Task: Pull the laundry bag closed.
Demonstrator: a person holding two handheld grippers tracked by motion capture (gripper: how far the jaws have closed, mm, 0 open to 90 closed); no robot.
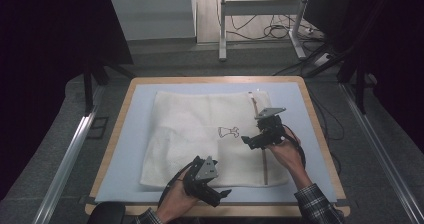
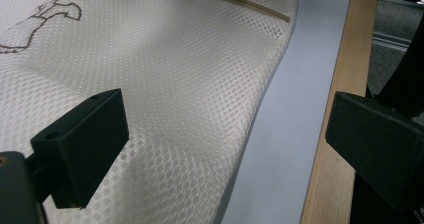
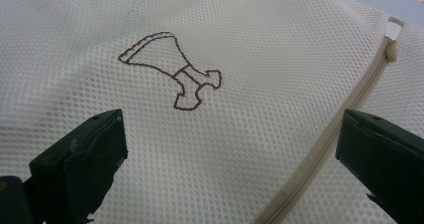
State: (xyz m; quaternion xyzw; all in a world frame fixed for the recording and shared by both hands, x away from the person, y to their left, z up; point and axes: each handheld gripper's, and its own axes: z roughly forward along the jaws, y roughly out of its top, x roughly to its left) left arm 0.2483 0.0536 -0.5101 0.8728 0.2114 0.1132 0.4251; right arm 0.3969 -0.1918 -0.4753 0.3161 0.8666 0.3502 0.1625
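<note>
A white mesh laundry bag (image 1: 200, 134) lies flat in the middle of the high view, spread over a pale blue mat (image 1: 135, 129) on the wooden desk (image 1: 320, 129). A small brown outline figure (image 1: 228, 131) is stitched near the bag's centre, and a beige zipper (image 1: 263, 159) runs along its right side.

The left gripper (image 1: 222, 194) sits at the lower middle of the high view, at the bag's near edge, held in a hand (image 1: 175, 204). In the left gripper view its jaws are spread wide, one over the mesh and the other over the desk's wooden rim, with nothing between them.

The right gripper (image 1: 248, 141) is right of centre in the high view, over the bag beside the stitched figure. In the right gripper view its jaws are also spread wide and pinch nothing; the figure (image 3: 170, 71) lies between them in the upper middle, and the zipper (image 3: 350, 104) runs past the right jaw.
</note>
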